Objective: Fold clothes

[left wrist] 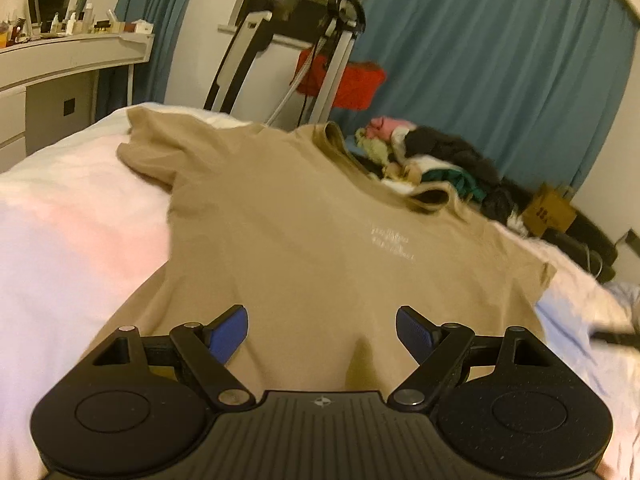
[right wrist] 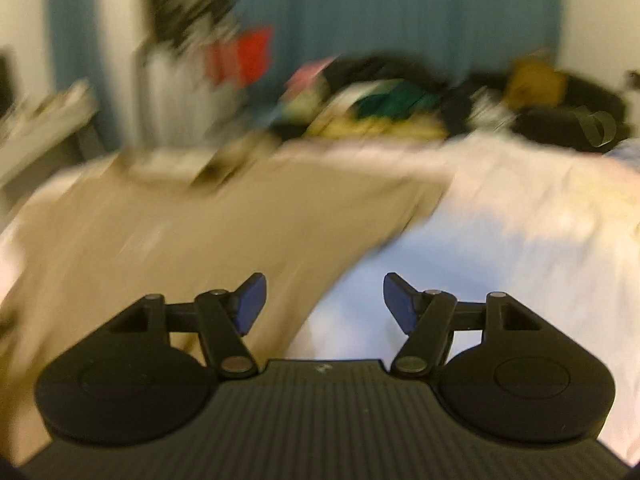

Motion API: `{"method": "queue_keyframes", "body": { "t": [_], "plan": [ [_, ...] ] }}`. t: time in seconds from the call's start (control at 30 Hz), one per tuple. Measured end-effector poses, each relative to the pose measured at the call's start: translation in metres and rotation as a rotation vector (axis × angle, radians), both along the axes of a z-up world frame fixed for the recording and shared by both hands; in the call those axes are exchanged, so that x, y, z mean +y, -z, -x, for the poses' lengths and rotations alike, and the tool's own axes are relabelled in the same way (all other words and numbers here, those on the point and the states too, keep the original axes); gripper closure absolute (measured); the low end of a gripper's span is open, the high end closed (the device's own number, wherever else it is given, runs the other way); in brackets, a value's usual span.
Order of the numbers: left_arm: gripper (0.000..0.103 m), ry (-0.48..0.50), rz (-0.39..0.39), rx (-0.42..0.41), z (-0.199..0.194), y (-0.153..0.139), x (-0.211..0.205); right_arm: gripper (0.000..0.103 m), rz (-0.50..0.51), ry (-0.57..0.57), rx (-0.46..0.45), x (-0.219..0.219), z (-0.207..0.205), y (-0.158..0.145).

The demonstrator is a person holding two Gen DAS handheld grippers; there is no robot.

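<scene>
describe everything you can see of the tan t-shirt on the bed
The tan t-shirt is a short-sleeved tee of soft, cotton-looking knit, spread front-up and mostly flat on the white bedding. Faint white lettering crosses its chest. The ribbed collar, at the far end, is rumpled and curled, close to a pile of clothes. One sleeve lies bunched at far left; the other reaches right. The left gripper hangs open over the hem area, not gripping it. The right wrist view is blurred but shows its edge.

left hand-held gripper point(left wrist: 321, 334): jaws apart, over the hem | t-shirt point(left wrist: 304, 248): tan, spread flat on bed point(left wrist: 72, 216), collar at far end | clothes pile point(left wrist: 432, 160): beyond collar, ahead-right | curtain point(left wrist: 500, 60): blue, behind pile
</scene>
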State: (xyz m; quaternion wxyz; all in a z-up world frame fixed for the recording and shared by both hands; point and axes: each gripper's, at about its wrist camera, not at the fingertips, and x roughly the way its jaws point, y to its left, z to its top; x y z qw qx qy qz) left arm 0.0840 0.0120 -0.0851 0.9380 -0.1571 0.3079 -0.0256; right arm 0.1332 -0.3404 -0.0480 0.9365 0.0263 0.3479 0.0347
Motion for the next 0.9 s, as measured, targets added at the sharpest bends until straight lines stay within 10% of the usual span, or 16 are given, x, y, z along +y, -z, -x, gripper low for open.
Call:
{"method": "queue_keyframes", "body": {
  "t": [0.33,0.5,0.6,0.9],
  "plan": [
    [0.02,0.034,-0.023,0.036,0.035,-0.011,0.01,0.039,0.073,-0.445,0.394,0.123,0.093,0.038],
    [0.02,0.03,-0.028,0.037,0.044,-0.013,0.014,0.054,0.142,-0.426,0.436,0.142,0.085,0.06],
    [0.02,0.034,-0.01,0.037,0.047,-0.014,0.015,0.089,0.104,-0.37,0.434,0.134,0.082,0.053],
    [0.02,0.059,0.007,0.033,0.045,-0.017,0.007,0.093,0.051,-0.231,0.49,0.059,0.103,0.013]
  ]
}}
